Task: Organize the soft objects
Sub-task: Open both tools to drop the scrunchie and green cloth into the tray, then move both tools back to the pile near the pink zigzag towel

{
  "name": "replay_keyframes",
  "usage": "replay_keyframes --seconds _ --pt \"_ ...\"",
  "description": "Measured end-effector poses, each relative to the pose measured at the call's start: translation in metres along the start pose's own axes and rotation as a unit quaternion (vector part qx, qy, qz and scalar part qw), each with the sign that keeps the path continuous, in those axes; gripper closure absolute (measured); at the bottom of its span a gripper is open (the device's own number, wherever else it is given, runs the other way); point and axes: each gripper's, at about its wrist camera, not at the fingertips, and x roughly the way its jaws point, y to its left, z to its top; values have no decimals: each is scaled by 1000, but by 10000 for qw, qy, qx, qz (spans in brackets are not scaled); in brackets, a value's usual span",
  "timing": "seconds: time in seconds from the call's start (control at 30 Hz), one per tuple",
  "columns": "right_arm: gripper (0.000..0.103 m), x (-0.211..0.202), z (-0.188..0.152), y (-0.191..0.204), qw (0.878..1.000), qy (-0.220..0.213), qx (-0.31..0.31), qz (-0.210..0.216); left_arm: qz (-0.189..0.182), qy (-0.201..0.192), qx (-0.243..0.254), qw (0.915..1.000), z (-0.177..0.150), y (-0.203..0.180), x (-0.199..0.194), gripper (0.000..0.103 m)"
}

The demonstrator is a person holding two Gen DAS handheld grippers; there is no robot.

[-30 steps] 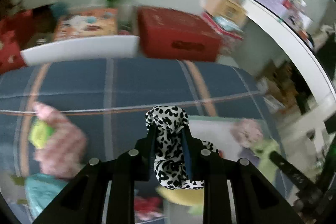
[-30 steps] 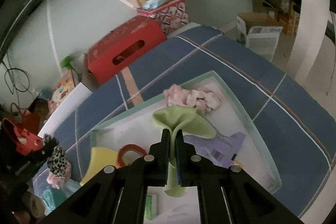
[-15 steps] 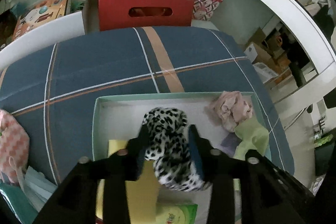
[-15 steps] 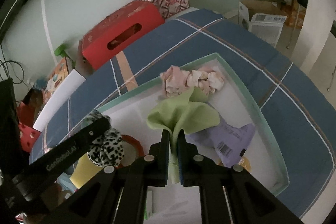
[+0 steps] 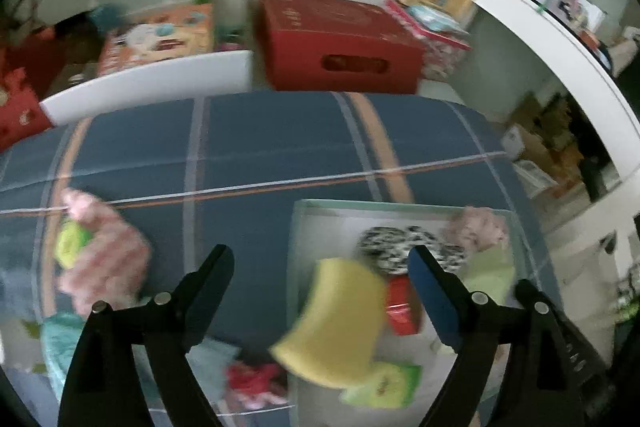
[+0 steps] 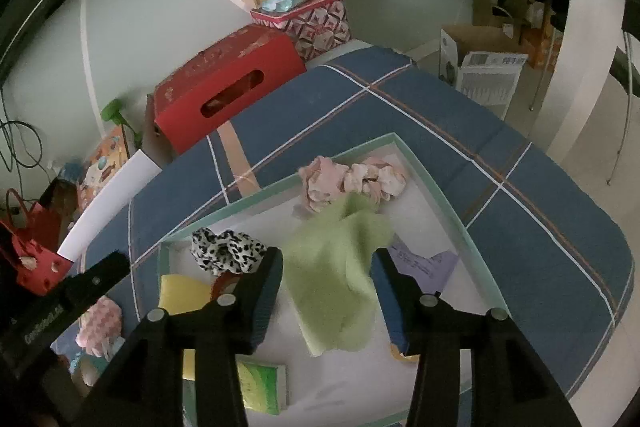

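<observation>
Left wrist: left claw (image 5: pixel 318 257) opening, nothing between its jaws. Leopard scrunchie (image 5: pixel 404 247) lies released in the tray (image 5: pixel 298 227), just ahead of the right jaw tip. Soft, light, springy; pinch across the ruffle.

Right wrist: right claw (image 6: pixel 326 257) opening, green cloth (image 6: pixel 340 267) loose between the jaws, pads apparently off it, draped in the tray. Limp, light; grab a bunched fold. Pink scrunchie (image 6: pixel 352 179) beyond the cloth.

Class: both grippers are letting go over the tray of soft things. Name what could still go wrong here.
1. The green cloth sits between the opening right gripper jaws; it may snag and lift out.
2. The leopard scrunchie lies close to the tray rim; the left gripper could nudge it out.
</observation>
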Motion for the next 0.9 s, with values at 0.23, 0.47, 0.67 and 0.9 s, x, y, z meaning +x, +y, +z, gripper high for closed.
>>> replay_keyframes --seconds 0.23,0.47,0.67,0.9 --pt "27 -1 0 13 9997 5 -186 -173 630 -336 -430 9965 0 61 -30 9" --pt "20 -5 -3 34 9993 -53 -380 -53 977 -650 -1072 9873 -4 131 -65 8" --pt "20 -15 -10 75 9957 -174 -699 586 1318 -695 -1587 9760 -16 186 -83 3" --pt "20 -7 -35 147 9824 92 -1360 1275 1412 -704 -1947 9681 -30 224 -94 3"
